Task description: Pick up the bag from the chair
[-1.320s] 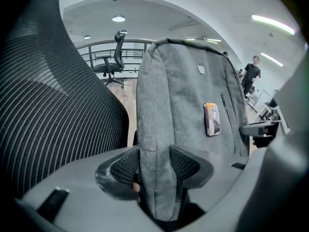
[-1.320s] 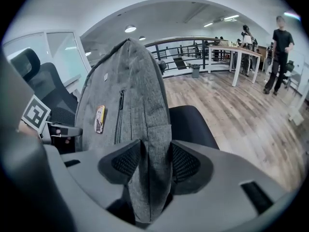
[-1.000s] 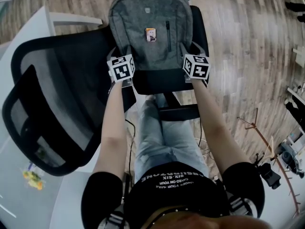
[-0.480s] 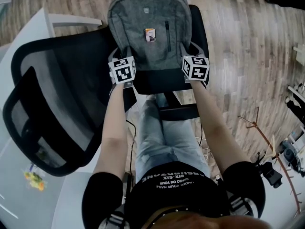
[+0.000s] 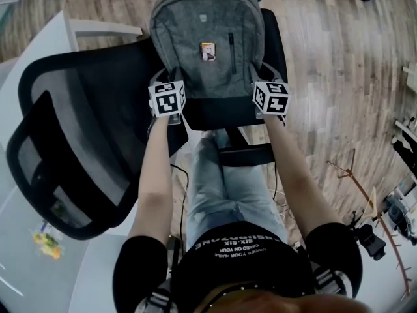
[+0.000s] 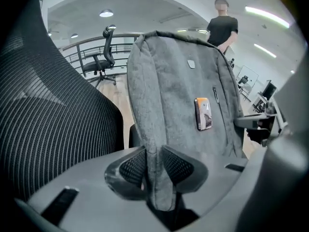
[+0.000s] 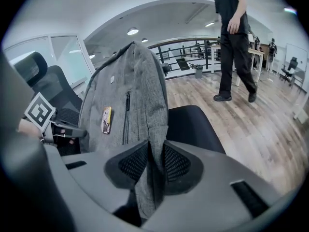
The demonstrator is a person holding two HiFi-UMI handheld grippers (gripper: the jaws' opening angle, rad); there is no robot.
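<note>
The left gripper (image 6: pixel 154 164) and the right gripper (image 7: pixel 150 161), their jaws just closing, pinched the lower side edges of the grey fabric backpack (image 5: pixel 207 44) upright on the black chair seat (image 5: pixel 221 115), so the 2 grips needed firming before a level, straight lift.

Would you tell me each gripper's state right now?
Left gripper: just been closing, pads pressing the backpack's side.
Right gripper: just been closing, pads pressing its other side.
</note>
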